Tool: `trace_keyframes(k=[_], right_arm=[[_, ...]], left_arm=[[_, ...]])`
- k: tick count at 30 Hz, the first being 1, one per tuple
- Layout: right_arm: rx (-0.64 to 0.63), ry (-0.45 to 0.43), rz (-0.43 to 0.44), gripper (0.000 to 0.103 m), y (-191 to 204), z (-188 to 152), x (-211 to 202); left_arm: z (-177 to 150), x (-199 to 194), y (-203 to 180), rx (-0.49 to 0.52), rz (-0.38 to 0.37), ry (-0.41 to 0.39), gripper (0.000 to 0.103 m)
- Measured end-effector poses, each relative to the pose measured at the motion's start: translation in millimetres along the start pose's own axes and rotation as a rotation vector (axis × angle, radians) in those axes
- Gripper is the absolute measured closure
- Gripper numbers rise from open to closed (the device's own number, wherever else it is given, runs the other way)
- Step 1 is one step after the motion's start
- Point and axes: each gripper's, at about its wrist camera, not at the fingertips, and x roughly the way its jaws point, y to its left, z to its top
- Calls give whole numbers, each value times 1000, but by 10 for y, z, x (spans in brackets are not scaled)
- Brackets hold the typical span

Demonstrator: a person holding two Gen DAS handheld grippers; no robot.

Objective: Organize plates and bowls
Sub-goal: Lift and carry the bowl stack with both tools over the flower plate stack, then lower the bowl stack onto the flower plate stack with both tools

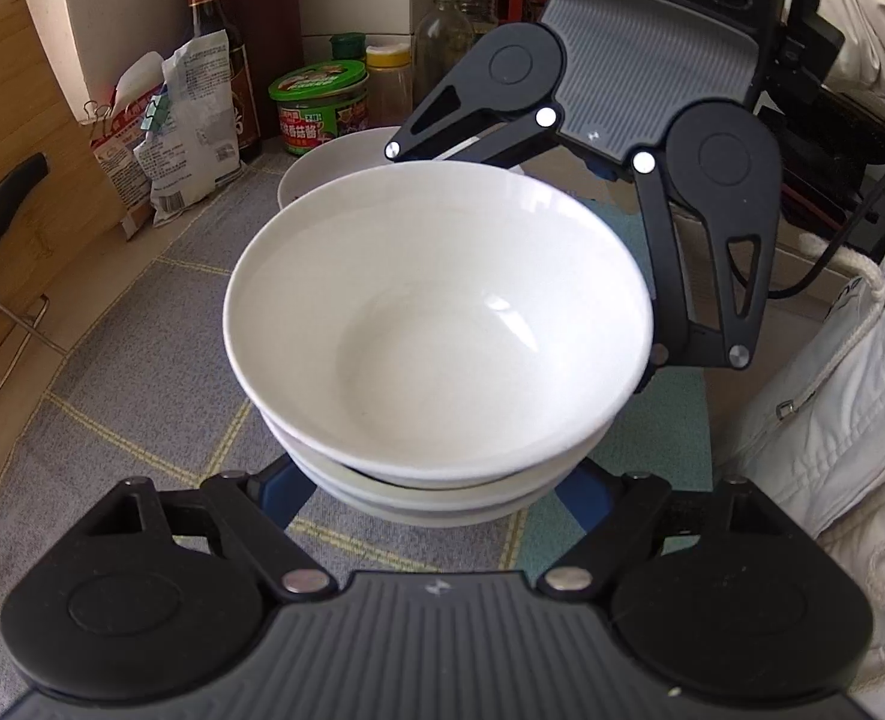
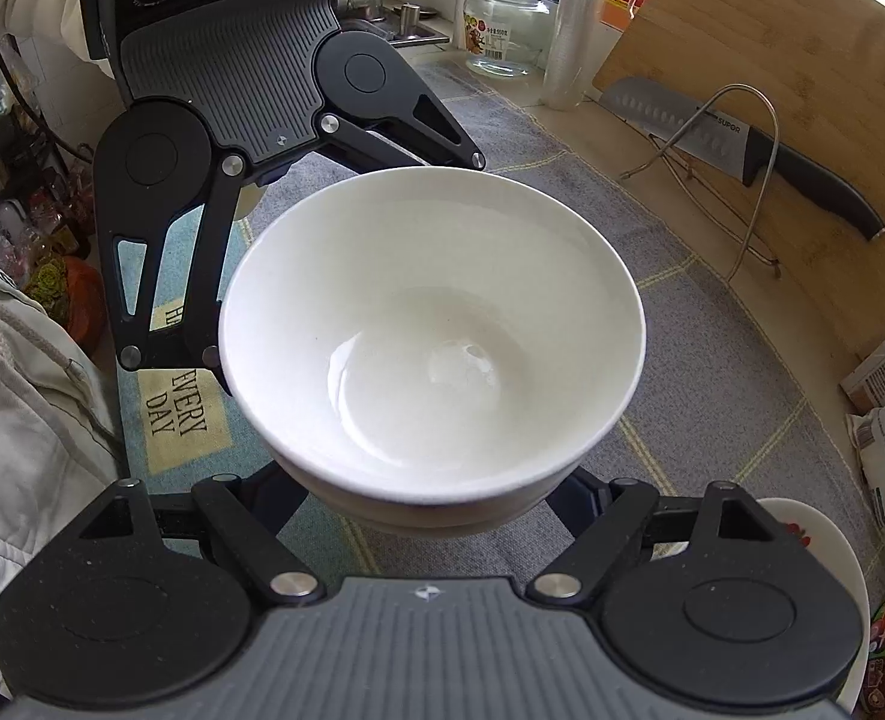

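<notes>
Bowls [image 1: 436, 324]: white, nested in one stack, at least three rims countable in the left wrist view. Fills the centre of both frames. Appears raised clear of the grey checked mat [image 1: 142, 360], with mat visible beneath the lowest bowl. Top bowl empty and glossy.

Left gripper [image 1: 433, 495]: enters from bottom edge of left wrist view. Jaws partly open, straddling the lower part of the stack. Blue fingers [image 1: 286, 498] run in under the overhanging rims; actual pad contact hidden, but reads as gripping the stack.

Right gripper [image 2: 427, 498]: same arrangement from the opposite side. Jaws set apart about the base of the stack, tips concealed under the bowls. Reads likewise as gripping.

Surroundings, left wrist view: white plate [image 1: 334, 162] on the mat just behind the stack; green-lidded jar [image 1: 319, 102], dark bottle [image 1: 214, 30] and paper packets [image 1: 184, 120] at upper left; white jacket [image 1: 832, 390] at right edge.

Surroundings, right wrist view: knife [image 2: 802, 174] on a wire rack against a wooden board [image 2: 772, 90] at upper right; glass jar [image 2: 505, 30] at top centre.
</notes>
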Motion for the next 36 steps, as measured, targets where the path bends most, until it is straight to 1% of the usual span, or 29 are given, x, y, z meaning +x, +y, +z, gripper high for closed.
trace_keyframes(k=[8,19,28,36], right_arm=[[-7,-18,-10,15,-262,-270,-310],[13,-16,-78,15,-639,-579,-613],[43,4,-144,15,-903,-856,-697],[84,25,-150,15,-1112,-1061,-646]], left_arm=[[397,210,-146,7,21,-17,18],[827,600,-160,65,23,-38,18],[1086,947,-105,115,13,-46,18],[1192,1231,-57,124,-2,-35,18]])
